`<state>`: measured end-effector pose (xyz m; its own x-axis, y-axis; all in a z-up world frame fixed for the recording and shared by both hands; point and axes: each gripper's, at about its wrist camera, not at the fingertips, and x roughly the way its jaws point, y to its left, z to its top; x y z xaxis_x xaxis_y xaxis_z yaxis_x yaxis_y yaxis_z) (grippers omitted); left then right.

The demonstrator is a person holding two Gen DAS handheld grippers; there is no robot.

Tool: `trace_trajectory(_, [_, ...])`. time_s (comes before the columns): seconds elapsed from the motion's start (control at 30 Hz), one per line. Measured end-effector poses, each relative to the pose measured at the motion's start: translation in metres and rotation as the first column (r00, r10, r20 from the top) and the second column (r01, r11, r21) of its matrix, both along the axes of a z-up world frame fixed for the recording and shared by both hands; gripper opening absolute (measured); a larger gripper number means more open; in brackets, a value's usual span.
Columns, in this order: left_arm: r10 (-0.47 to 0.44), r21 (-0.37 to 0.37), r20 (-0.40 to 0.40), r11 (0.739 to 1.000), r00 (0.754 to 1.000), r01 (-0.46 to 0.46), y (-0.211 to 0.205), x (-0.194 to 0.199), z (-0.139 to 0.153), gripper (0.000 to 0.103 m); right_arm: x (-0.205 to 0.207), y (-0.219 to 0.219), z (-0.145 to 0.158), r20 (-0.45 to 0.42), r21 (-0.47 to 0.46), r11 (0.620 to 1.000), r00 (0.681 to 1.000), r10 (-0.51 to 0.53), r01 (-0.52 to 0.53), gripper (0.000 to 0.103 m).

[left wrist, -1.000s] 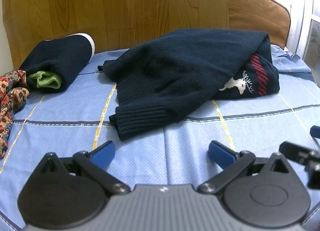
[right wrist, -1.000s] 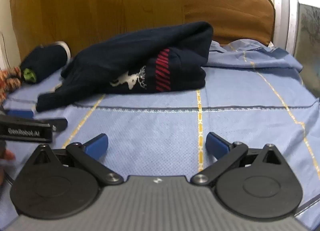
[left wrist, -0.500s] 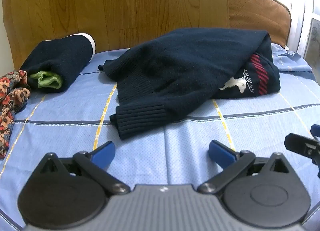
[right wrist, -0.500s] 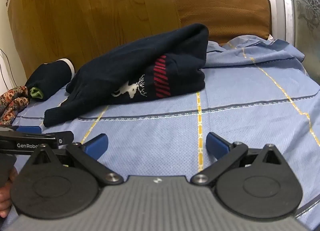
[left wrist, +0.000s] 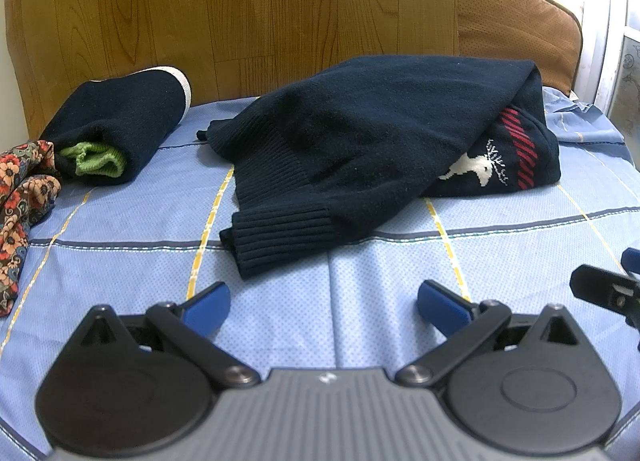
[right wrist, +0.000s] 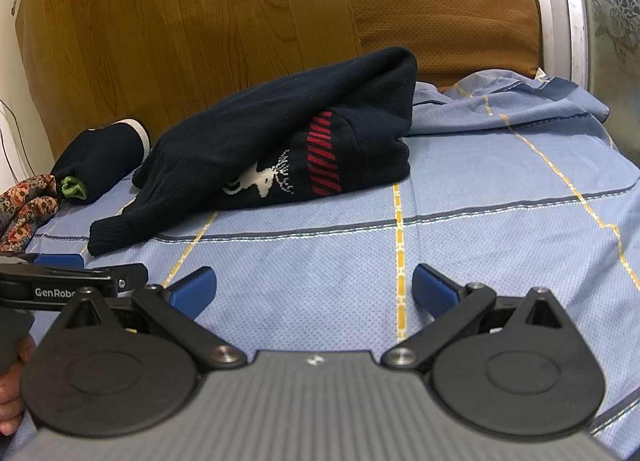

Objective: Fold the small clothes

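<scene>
A navy knit sweater (left wrist: 360,141) with a white deer and red stripes lies loosely bunched on the blue checked bedsheet (left wrist: 120,229); its ribbed cuff (left wrist: 280,237) points toward me. It also shows in the right wrist view (right wrist: 280,141). My left gripper (left wrist: 324,303) is open and empty, low over the sheet just in front of the cuff. My right gripper (right wrist: 314,289) is open and empty over bare sheet, short of the sweater's deer side. The left gripper shows at the left edge of the right wrist view (right wrist: 60,281).
A rolled navy garment with a green lining (left wrist: 116,133) lies at the far left by a floral cloth (left wrist: 24,197). A wooden board (left wrist: 240,1) and a brown cushion (left wrist: 516,21) stand behind. The sheet is rumpled at the far right (right wrist: 520,101).
The left view has barely changed. The right gripper has tilted up and shifted slightly, so the sweater sits higher and more central in its view. Both grippers stay open.
</scene>
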<state>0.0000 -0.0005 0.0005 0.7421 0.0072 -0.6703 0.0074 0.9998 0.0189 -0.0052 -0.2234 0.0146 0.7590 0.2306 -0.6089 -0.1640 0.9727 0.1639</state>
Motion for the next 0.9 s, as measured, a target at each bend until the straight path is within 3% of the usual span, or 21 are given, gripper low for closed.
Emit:
trace_trajectory(0.1, [-0.01,0.004,-0.002,1.0,1.0,0.01,0.001,0.0,0.001,0.103,0.001,-0.001,0.0,0.0,0.013,1.0,1.0,-0.002,0.002,0.103])
trace_trajectory(0.17, [-0.041,0.045,0.016,0.998,0.999,0.041,0.005,-0.002,0.006,0.103,0.0,-0.004,0.0,0.003,0.029,1.0,1.0,-0.003,0.003,0.103])
trace_trajectory(0.3, [-0.066,0.127,0.178,0.991,0.982,0.044,0.023,-0.01,0.032,0.103,-0.001,-0.008,0.0,0.007,0.065,0.998,1.0,-0.007,0.007,0.103])
trace_trajectory(0.4, [-0.117,0.154,0.171,0.984,0.978,0.091,0.022,0.006,0.041,0.103,0.0,-0.007,0.001,0.007,0.061,0.998,1.0,-0.009,0.008,0.103])
trace_trajectory(0.5, [-0.213,0.214,0.156,0.961,0.965,0.177,0.002,0.022,0.037,0.101,0.0,-0.007,0.001,0.008,0.063,0.998,1.0,-0.01,0.01,0.103])
trace_trajectory(0.57, [-0.261,0.245,0.136,0.944,0.956,0.223,-0.013,0.031,0.031,0.092,-0.001,-0.01,0.001,0.011,0.078,0.997,1.0,-0.013,0.013,0.103])
trace_trajectory(0.6, [-0.284,0.254,0.106,0.934,0.953,0.25,-0.022,0.039,0.026,0.078,-0.001,-0.011,0.001,0.013,0.084,0.996,1.0,-0.016,0.015,0.103])
trace_trajectory(0.63, [-0.299,0.258,0.077,0.928,0.951,0.27,-0.028,0.045,0.022,0.053,-0.002,-0.012,0.001,0.016,0.091,0.996,1.0,-0.023,0.021,0.103])
trace_trajectory(0.67, [-0.31,0.264,0.046,0.921,0.95,0.287,-0.033,0.053,0.017,0.039,-0.002,-0.013,0.002,0.019,0.097,0.995,0.999,-0.027,0.025,0.1])
trace_trajectory(0.7, [-0.307,0.28,0.031,0.916,0.951,0.287,-0.036,0.06,0.015,0.032,-0.002,-0.015,0.002,0.025,0.107,0.994,0.999,-0.038,0.035,0.093])
trace_trajectory(0.73, [-0.305,0.278,0.048,0.919,0.951,0.28,-0.034,0.065,0.018,0.021,-0.002,-0.018,0.003,0.03,0.118,0.992,0.999,-0.044,0.04,0.067])
trace_trajectory(0.77, [-0.3,0.25,0.06,0.928,0.952,0.277,-0.027,0.068,0.024,0.018,0.0,-0.021,0.004,0.031,0.135,0.99,0.999,-0.035,0.031,0.042])
trace_trajectory(0.83, [-0.235,0.201,0.117,0.957,0.965,0.209,-0.011,0.081,0.046,0.016,0.01,-0.024,0.008,0.014,0.146,0.989,1.0,-0.001,-0.001,0.032])
trace_trajectory(0.9, [-0.172,0.196,0.195,0.972,0.966,0.133,0.004,0.09,0.069,0.016,0.025,-0.029,0.012,-0.002,0.191,0.982,1.0,0.016,-0.015,0.033])
